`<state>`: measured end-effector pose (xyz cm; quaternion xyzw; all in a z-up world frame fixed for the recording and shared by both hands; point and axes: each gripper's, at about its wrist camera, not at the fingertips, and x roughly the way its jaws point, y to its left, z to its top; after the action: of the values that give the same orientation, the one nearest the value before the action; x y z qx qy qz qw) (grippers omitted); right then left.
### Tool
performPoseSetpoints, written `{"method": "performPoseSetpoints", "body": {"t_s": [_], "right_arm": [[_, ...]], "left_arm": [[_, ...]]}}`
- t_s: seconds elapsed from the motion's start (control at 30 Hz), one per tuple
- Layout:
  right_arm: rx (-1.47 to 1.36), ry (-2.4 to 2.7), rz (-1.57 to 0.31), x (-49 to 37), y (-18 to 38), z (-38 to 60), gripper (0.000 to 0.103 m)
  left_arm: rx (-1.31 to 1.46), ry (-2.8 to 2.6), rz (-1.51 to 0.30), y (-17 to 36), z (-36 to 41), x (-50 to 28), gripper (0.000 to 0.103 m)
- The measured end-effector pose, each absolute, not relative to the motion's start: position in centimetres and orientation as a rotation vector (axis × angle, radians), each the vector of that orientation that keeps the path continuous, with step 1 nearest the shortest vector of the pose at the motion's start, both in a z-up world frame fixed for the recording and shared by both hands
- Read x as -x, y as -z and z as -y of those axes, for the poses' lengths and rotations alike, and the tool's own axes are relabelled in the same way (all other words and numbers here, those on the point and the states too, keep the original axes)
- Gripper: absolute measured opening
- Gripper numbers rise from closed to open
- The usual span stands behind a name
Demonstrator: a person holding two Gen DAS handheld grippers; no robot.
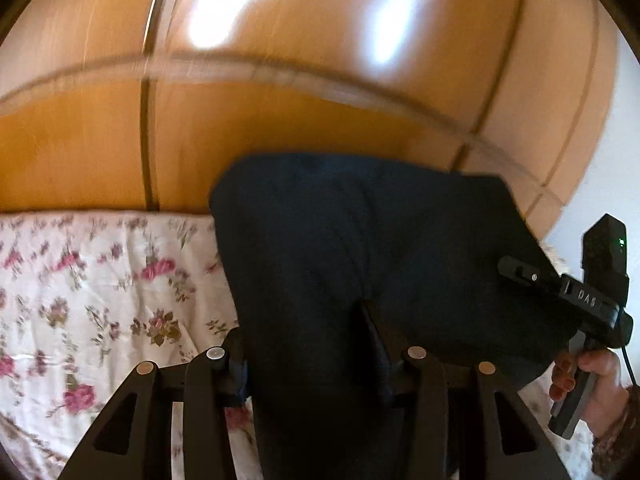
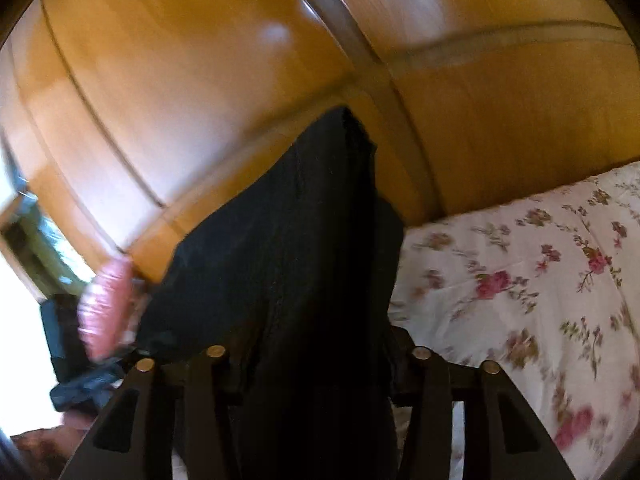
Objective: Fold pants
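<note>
Left gripper (image 1: 316,344): clamped on dark pants (image 1: 360,248), lifted over the near bed.
Right gripper (image 2: 316,344): pinching the same cloth.
Writing: "DAS" on the right tool's body.
Surface: floral sheet (image 1: 100,288), white, wrinkled.
Room: glossy wooden wardrobe panels (image 1: 280,112) beyond.

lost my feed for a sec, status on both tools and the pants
Left tool shut on pants. Right tool shut on pants too. Pants lifted above floral sheet, draped over both tools. Wooden wardrobe close ahead, nothing blocking.
</note>
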<state>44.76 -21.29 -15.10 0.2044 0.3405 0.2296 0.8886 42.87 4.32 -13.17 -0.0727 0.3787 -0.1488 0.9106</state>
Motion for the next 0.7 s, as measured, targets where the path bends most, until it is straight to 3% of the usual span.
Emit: {"method": "performPoseSetpoints", "body": {"t_s": [0.03,0.07,0.17,0.33,0.4,0.53,0.7], "right_arm": [[-0.383,-0.422,-0.730,-45.4,16.6,20.8,0.061],[-0.380,-0.399,-0.716,-45.3,17.4,20.9,0.076],[-0.556,-0.428,-0.697,-45.5,19.0,23.2,0.076],[-0.498,-0.385,-0.680,-45.1,18.5,22.6,0.078],[-0.454,-0.342,-0.671,-44.9,18.0,22.3,0.082],[-0.269,-0.135,-0.604,-42.9,16.0,20.5,0.100],[-0.140,-0.027,-0.490,-38.8,14.0,19.1,0.102]], "left_arm": [[0.158,0.309,-0.744,13.9,-4.6,-42.7,0.060],[0.183,0.318,-0.724,14.4,-5.1,-42.3,0.062],[0.346,0.374,-0.777,15.6,-7.3,-43.4,0.074],[0.398,0.395,-0.778,16.0,-7.9,-43.4,0.074],[0.379,0.374,-0.768,15.7,-7.7,-43.2,0.074],[0.258,0.235,-0.690,13.8,-5.9,-40.6,0.074],[0.108,0.064,-0.568,12.0,-3.6,-34.9,0.074]]}}
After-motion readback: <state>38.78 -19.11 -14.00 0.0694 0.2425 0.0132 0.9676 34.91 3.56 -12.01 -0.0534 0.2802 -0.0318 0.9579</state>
